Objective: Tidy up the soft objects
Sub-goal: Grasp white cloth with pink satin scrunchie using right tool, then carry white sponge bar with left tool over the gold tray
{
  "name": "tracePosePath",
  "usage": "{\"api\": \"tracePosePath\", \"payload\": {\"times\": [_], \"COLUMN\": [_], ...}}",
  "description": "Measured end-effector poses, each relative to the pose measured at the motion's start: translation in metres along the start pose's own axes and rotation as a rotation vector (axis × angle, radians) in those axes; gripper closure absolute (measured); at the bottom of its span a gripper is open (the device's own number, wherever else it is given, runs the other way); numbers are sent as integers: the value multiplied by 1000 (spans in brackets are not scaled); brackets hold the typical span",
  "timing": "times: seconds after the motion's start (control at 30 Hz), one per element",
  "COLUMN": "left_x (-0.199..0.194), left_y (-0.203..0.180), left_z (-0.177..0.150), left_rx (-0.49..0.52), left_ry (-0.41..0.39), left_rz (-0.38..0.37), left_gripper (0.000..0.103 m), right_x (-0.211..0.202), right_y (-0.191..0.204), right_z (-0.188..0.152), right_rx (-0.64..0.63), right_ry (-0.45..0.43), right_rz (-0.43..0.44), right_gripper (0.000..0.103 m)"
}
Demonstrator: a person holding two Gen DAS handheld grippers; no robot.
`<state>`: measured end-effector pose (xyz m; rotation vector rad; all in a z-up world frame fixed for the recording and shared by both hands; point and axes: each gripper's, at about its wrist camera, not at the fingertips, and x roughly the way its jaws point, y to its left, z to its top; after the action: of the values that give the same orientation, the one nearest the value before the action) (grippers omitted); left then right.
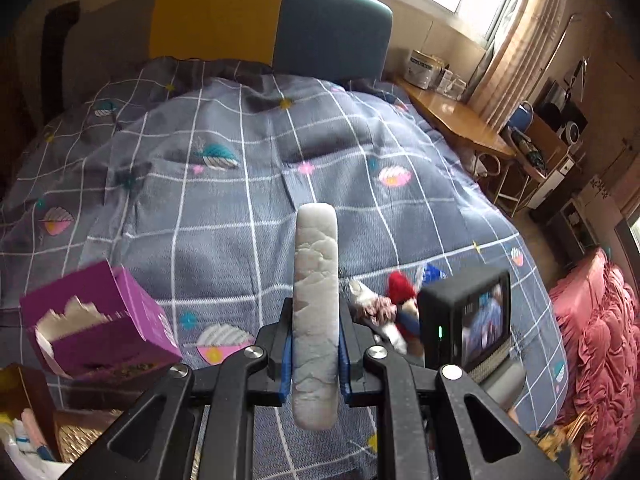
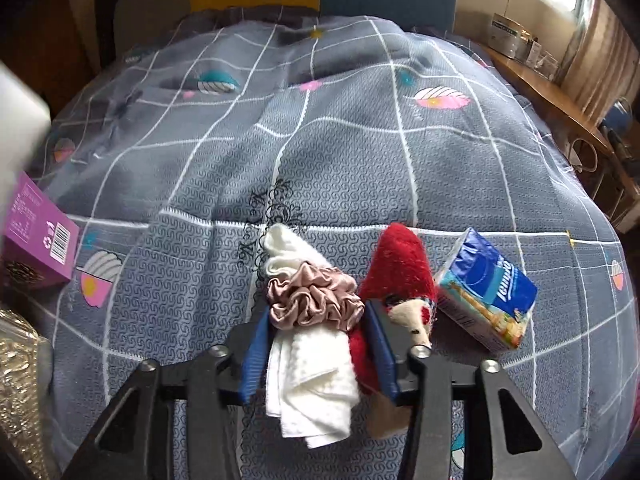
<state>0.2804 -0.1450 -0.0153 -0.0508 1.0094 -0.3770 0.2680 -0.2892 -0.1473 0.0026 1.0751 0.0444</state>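
My left gripper (image 1: pixel 314 354) is shut on a flat white-grey padded piece (image 1: pixel 316 300), held on edge above the bed. My right gripper (image 2: pixel 316 344) is open around a pile on the quilt: a white cloth (image 2: pixel 308 384) with a pink-brown satin scrunchie (image 2: pixel 314 300) on top. A red plush toy (image 2: pixel 400 268) lies just right of it, against the right finger. A blue tissue pack (image 2: pixel 486 292) lies further right. In the left wrist view the scrunchie (image 1: pixel 374 306) and the red plush toy (image 1: pixel 402 292) show behind the right gripper's camera (image 1: pixel 466 318).
A purple carton (image 1: pixel 96 320) with a torn-open top stands at the left, also in the right wrist view (image 2: pixel 36 232). A gold patterned box (image 2: pixel 18 392) is at lower left. The grey checked quilt (image 1: pixel 240 200) covers the bed. A wooden desk (image 1: pixel 452 120) stands at the right.
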Motion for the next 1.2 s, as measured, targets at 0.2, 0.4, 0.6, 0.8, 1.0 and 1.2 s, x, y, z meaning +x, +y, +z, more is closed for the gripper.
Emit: {"api": "tracePosePath", "payload": {"times": [0.2,0.4,0.6,0.8,1.0,1.2], "left_x": [-20,-46,-82,-113,-133,-140], "left_y": [38,118,199,240,250,246], "left_z": [56,78,45,-16,-87,-148], "left_rx": [-48,-144,-234,-274,-280,-281], "left_ry": [-45,-86,-108,-155,-205,-226], "left_rz": [69,199,298,329,321,332], "left_gripper": [87,87,87,87,87,87], "right_x": [-19,-20,-21,-23,-26,-29], "right_y": [27,36,38,36,33,40], "right_z": [-22,-56,-66,-70,-74,-79], "right_rx": [-72,-58,-76,-80,-55,-37], "right_ry": [45,102,73,46,20,-15], "right_rz": [105,160,138,137,128,70], "right_gripper": [69,68,70,71,71,71]}}
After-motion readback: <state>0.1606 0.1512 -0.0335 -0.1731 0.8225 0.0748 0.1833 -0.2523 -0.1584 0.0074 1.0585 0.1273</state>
